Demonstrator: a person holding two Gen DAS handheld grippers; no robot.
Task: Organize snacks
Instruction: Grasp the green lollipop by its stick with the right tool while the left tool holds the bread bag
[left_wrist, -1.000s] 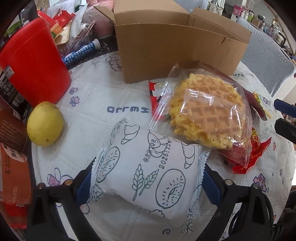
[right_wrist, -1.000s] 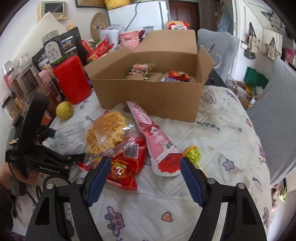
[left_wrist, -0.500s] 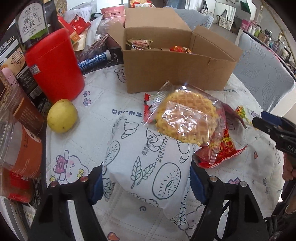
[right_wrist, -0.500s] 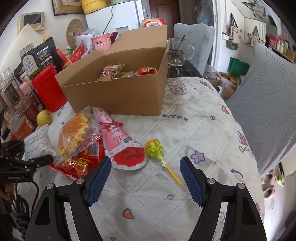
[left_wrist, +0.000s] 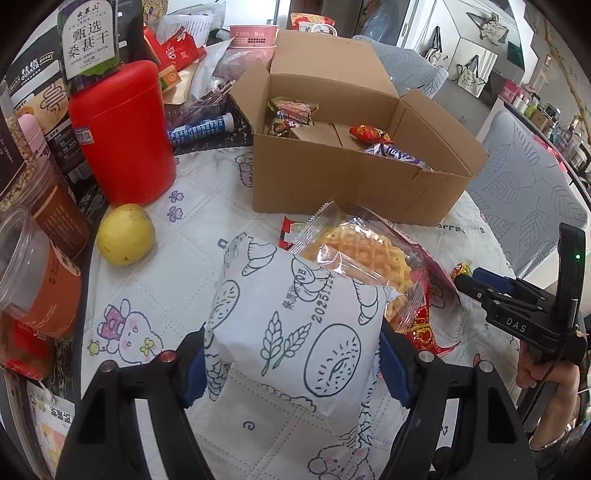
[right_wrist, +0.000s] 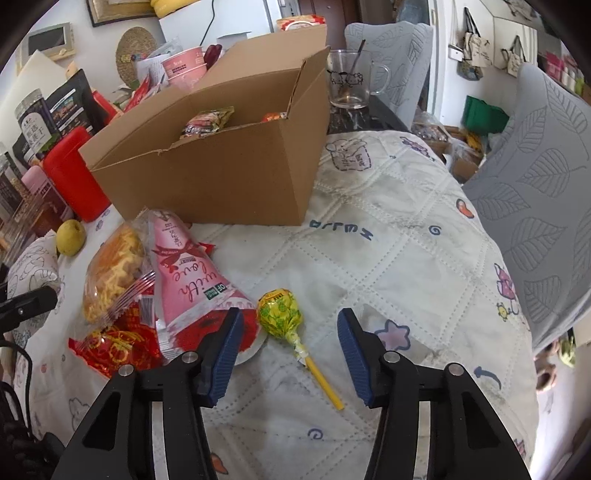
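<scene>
Left gripper (left_wrist: 291, 363) clamps the white bread packet (left_wrist: 295, 325).
Right gripper (right_wrist: 288, 345) spread wide, lollipop (right_wrist: 282, 317) lying between its fingers, untouched.

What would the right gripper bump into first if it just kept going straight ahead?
Probably the green-and-yellow lollipop: it lies on the tablecloth just ahead of the right gripper, slightly left of centre between the open jaws. Depth is hard to judge, so it might pass over it.
</scene>
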